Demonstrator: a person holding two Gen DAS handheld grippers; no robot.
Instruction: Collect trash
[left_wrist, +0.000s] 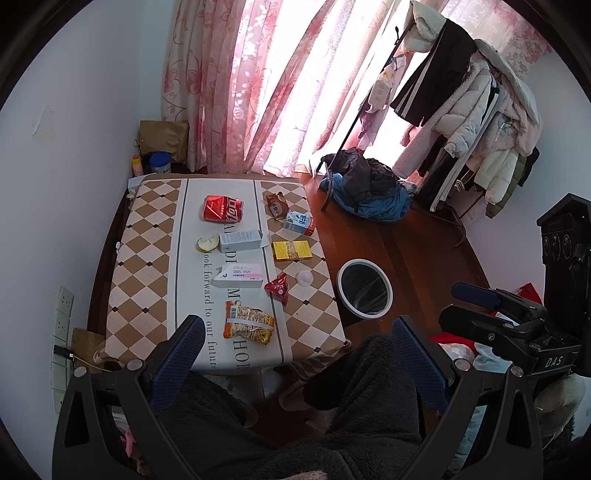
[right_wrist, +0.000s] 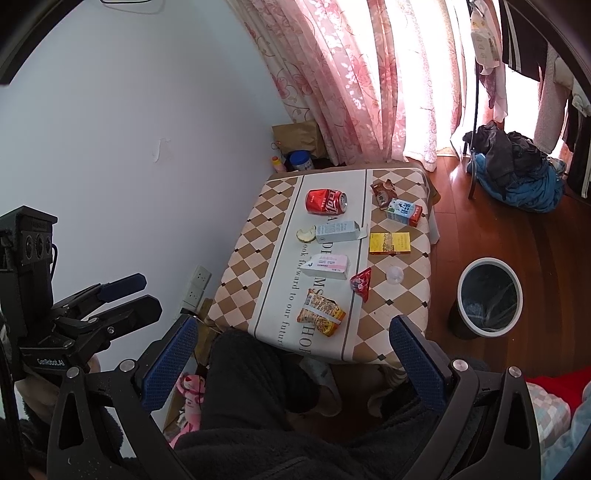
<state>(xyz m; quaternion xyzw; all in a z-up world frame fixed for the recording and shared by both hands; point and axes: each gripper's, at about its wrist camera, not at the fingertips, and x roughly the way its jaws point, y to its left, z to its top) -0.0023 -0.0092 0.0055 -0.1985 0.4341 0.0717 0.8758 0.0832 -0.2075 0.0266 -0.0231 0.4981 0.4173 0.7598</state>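
Both grippers agape (empty)

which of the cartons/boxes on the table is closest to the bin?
The flat yellow cardboard box, lying near the table edge facing the white-rimmed trash bin; the other cartons lie farther away.

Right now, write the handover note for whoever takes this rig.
Left hand-held gripper: open, empty, held above the near table edge.
Right hand-held gripper: open, empty, alongside.
On the table: noodle packet, red wrapper, two white boxes, yellow box, red can, milk carton, brown wrapper, peel, small clear cup.
Bin: on the floor right of the table.
Done: nothing collected.
Left: everything.
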